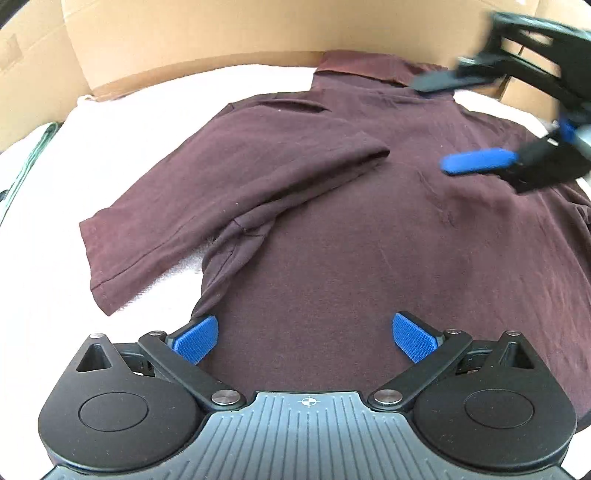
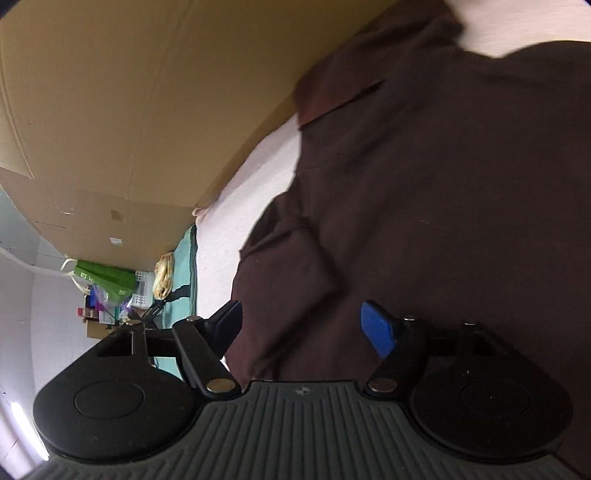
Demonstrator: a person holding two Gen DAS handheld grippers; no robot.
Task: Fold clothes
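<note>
Maroon polo shirt (image 1: 332,229) lies spread flat on the white cloth (image 1: 122,122), back side up, collar at the far edge against the cardboard wall (image 1: 229,33). One sleeve is folded in across the body, just ahead and to the left of the left gripper (image 1: 306,338). That gripper hovers low over the shirt's lower body, its blue pads (image 1: 195,338) spread wide with nothing between them. Ahead and off to its right, the right gripper (image 1: 458,122) hangs blurred over the shoulder near the collar, jaws apart and empty. From the right wrist, the shirt fills everything beyond its gaping fingers.
</note>
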